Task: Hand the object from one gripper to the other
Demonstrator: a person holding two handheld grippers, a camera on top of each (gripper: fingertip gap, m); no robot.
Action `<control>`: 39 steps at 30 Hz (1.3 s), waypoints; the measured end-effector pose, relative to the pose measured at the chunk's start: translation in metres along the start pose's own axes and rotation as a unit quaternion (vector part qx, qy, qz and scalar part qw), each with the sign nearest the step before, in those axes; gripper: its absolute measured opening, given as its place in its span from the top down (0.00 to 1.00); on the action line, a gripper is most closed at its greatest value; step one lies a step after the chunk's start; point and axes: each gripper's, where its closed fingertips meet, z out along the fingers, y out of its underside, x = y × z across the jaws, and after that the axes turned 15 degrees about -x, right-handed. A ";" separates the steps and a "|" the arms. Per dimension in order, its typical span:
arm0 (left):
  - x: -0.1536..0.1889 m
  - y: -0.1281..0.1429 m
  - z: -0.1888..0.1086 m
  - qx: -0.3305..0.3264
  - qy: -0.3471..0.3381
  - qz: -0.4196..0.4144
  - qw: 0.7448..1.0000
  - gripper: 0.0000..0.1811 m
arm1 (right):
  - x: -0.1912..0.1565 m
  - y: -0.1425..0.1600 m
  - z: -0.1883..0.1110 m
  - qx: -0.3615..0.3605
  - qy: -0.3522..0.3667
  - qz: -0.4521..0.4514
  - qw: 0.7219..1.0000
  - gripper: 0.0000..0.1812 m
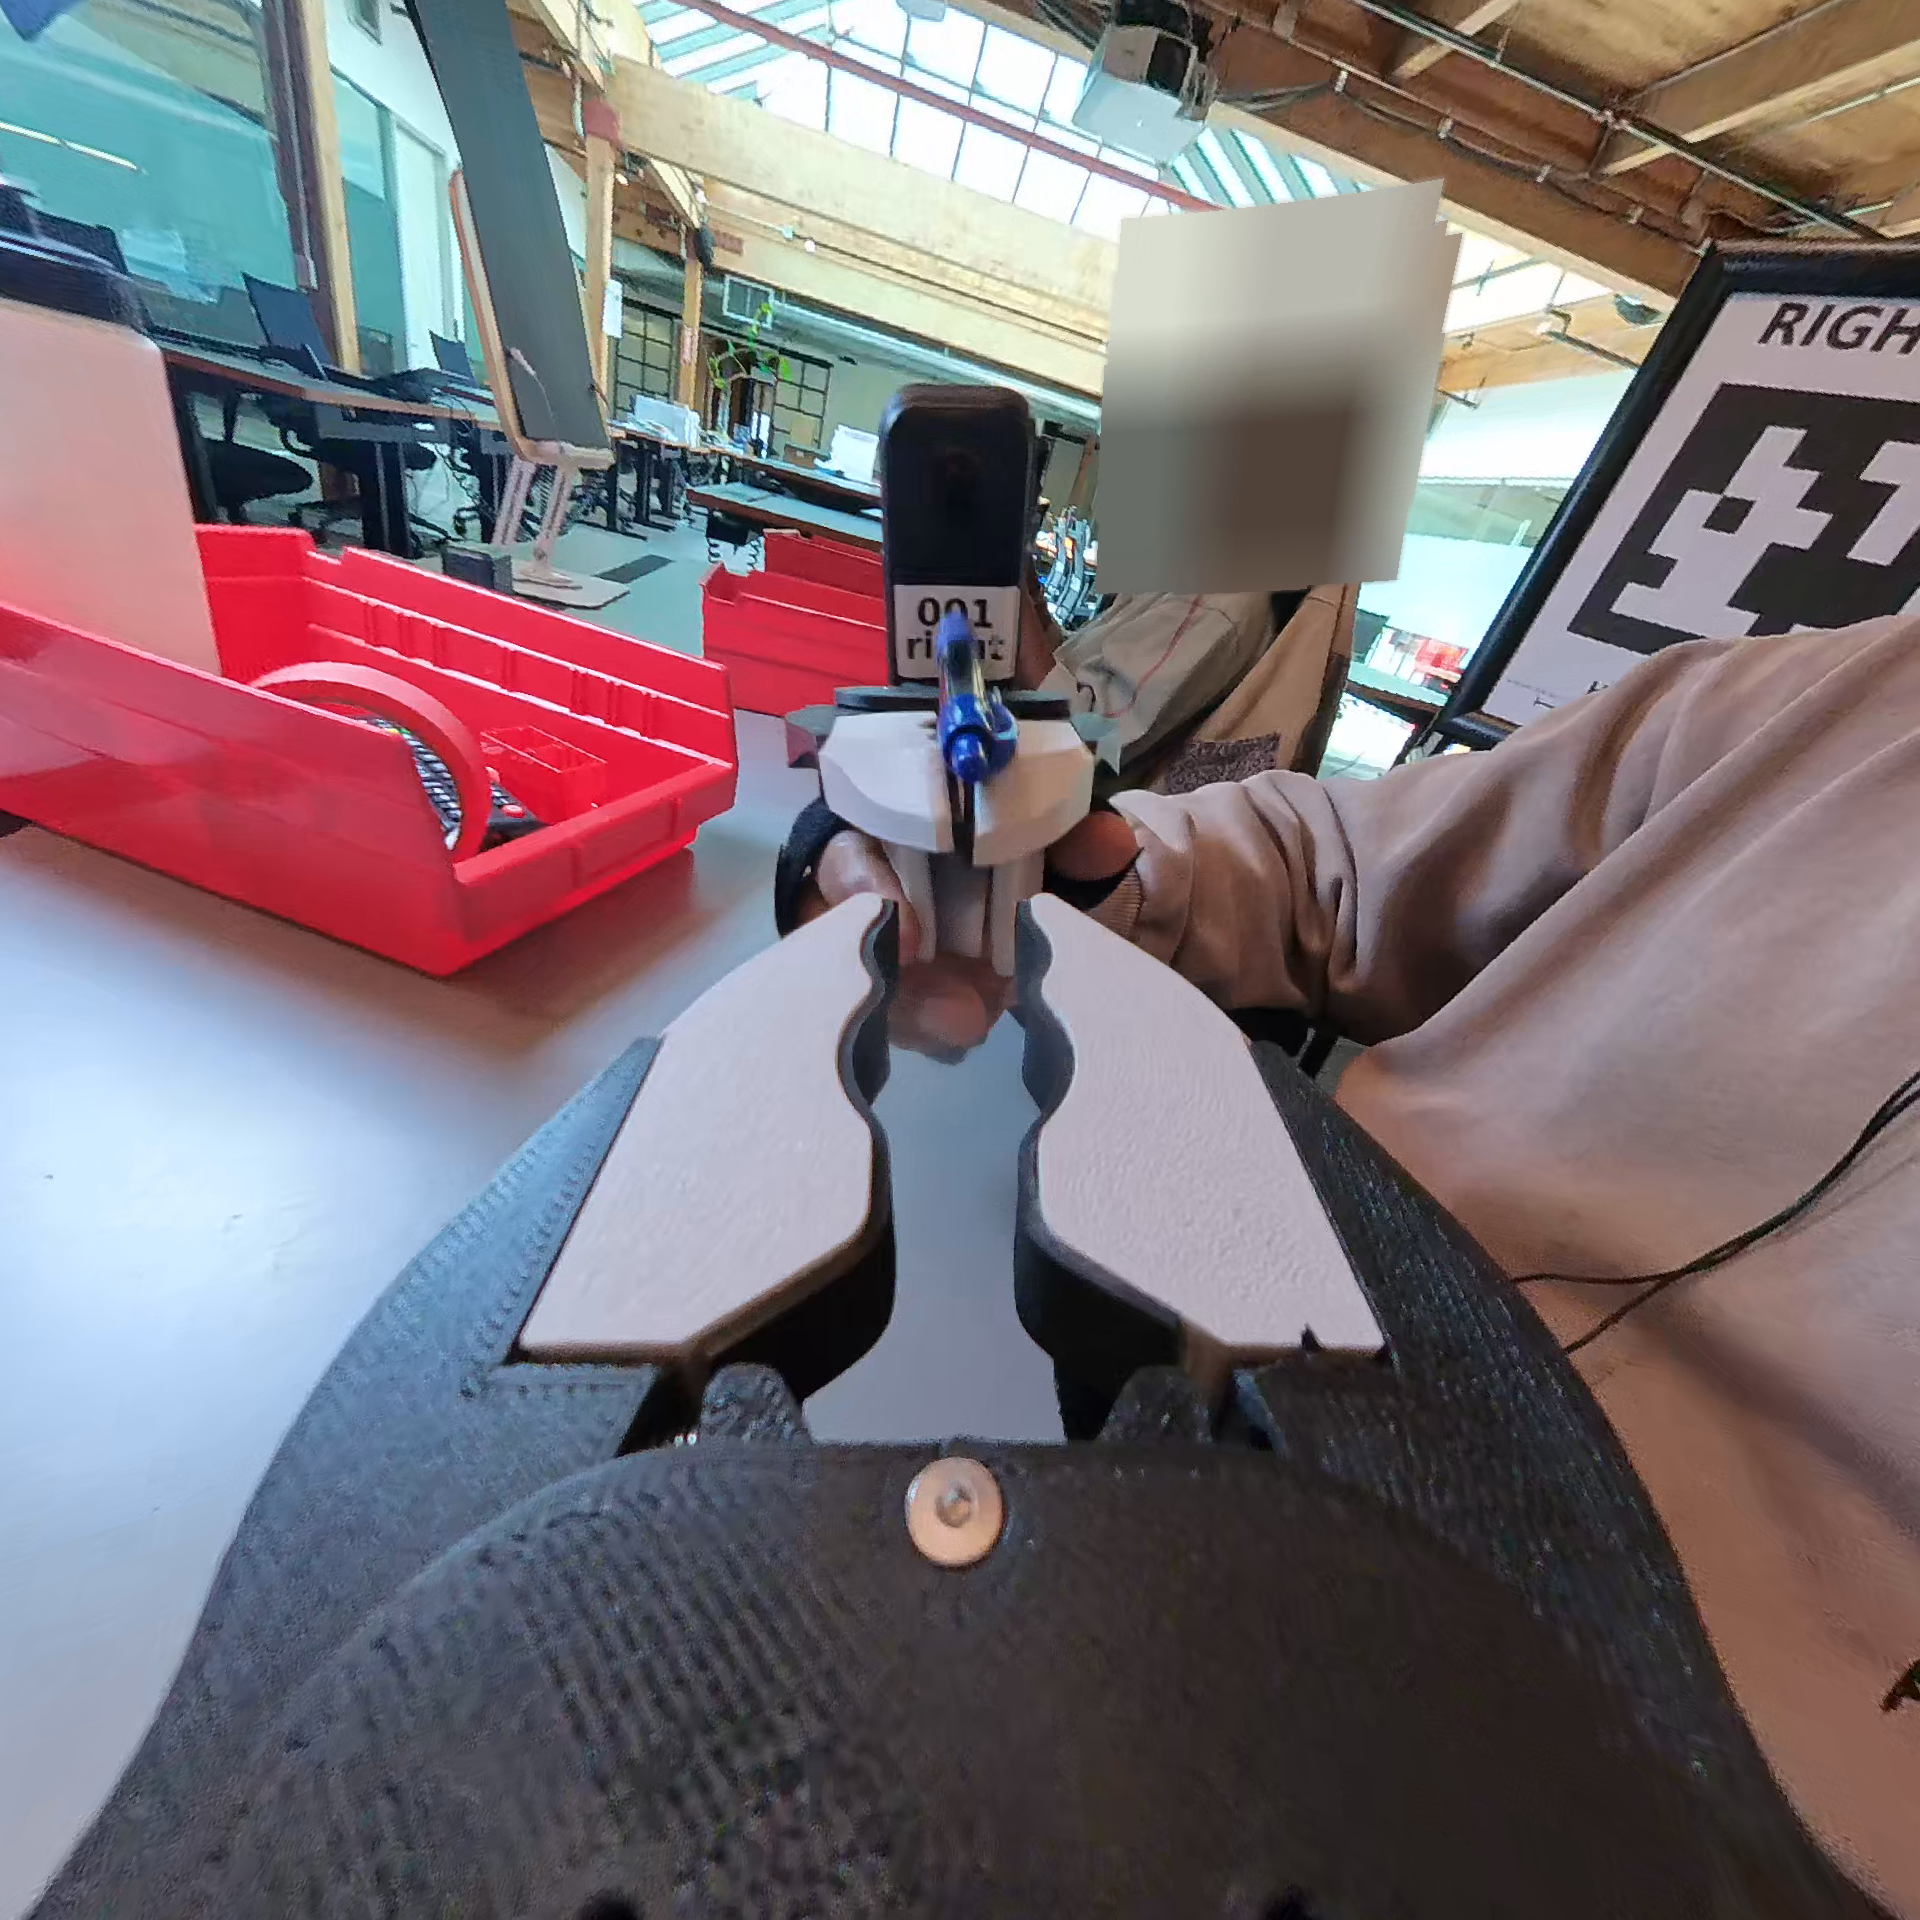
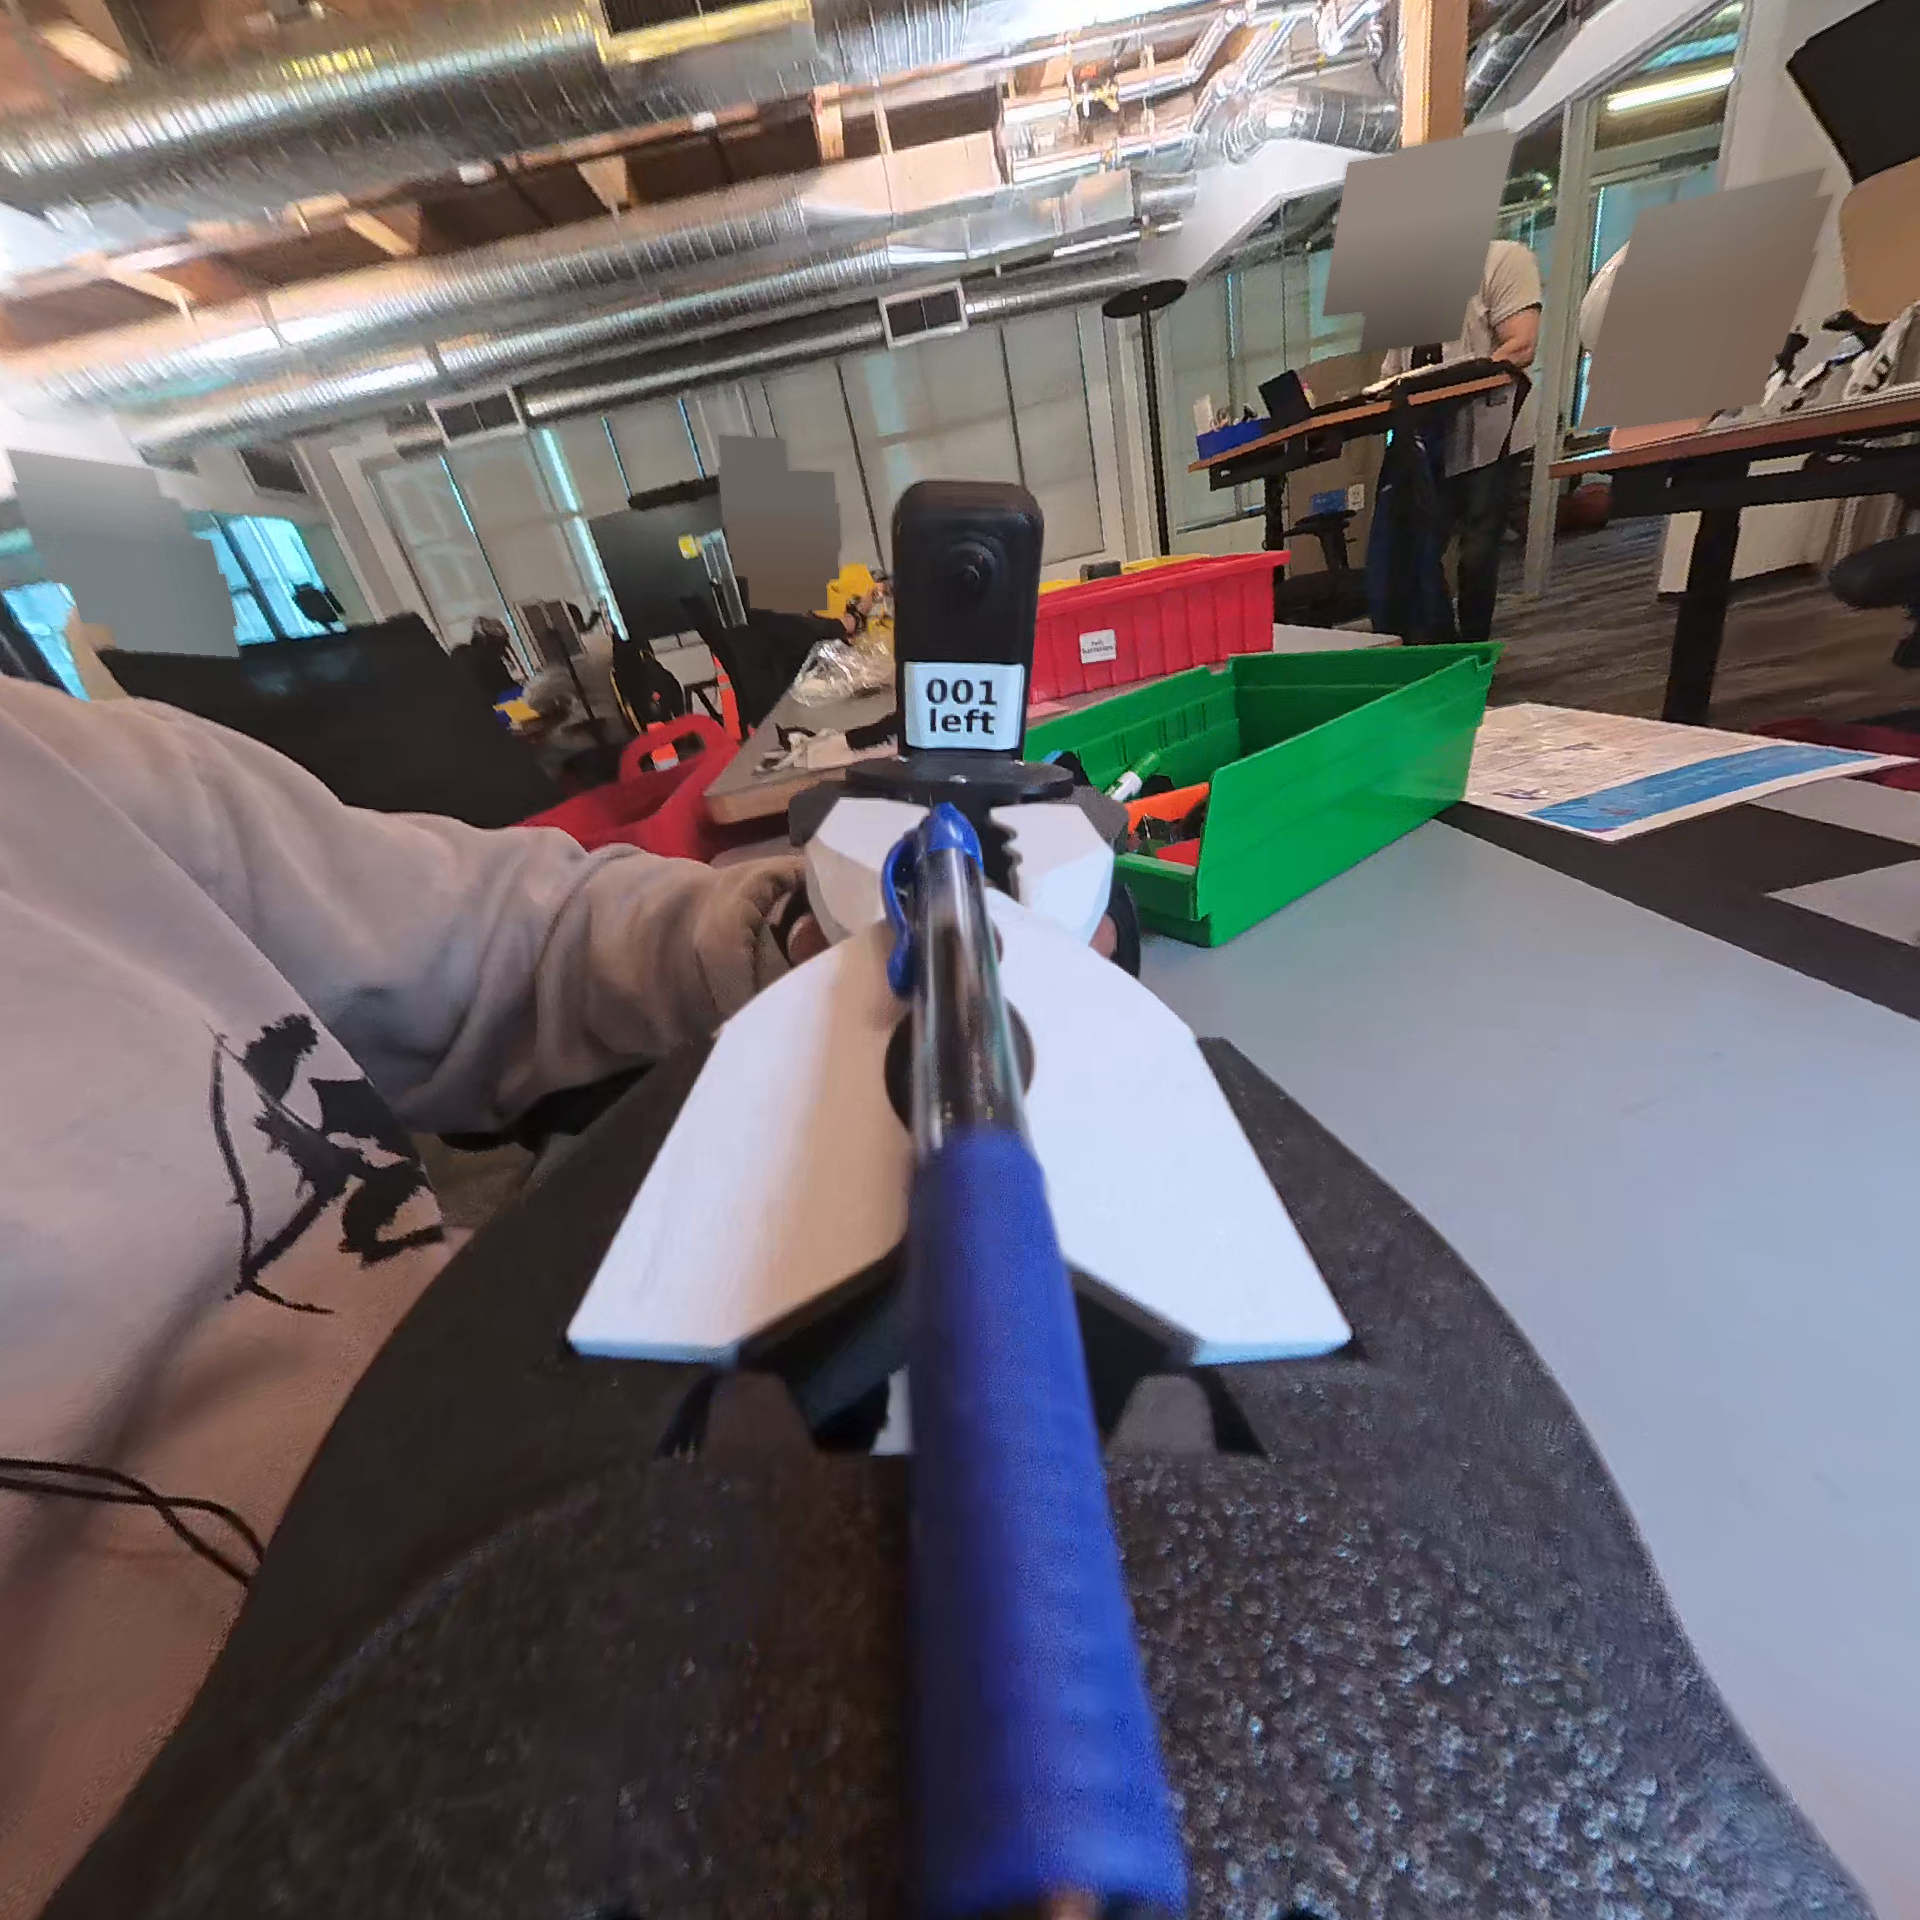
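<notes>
A white label (image 1: 953,634) marks each camera (image 2: 968,561) (black print).

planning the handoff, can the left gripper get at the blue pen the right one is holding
Probably yes. The left gripper is open and faces the right gripper head-on. The blue pen pokes out toward it with only open air between, though it sits above the left gripper's line.

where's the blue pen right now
The blue pen is clamped lengthwise in the right gripper, its clip end pointing at the open left gripper facing it. In the left wrist view it shows centre frame, right of the red bin.
</notes>
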 end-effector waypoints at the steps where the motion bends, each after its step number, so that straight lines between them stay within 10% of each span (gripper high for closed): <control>1: 0.001 -0.001 -0.001 0.004 0.000 0.003 1.000 0.88 | 0.000 0.002 0.002 -0.008 0.006 -0.009 1.000 1.00; 27: 0.005 -0.008 -0.009 -0.018 -0.043 0.074 0.996 0.95 | 0.009 0.023 0.012 -0.069 0.055 -0.048 0.995 0.99; 39: -0.020 -0.023 -0.058 -0.045 -0.123 0.097 0.987 0.95 | 0.072 0.020 -0.036 -0.146 0.213 -0.109 0.960 0.64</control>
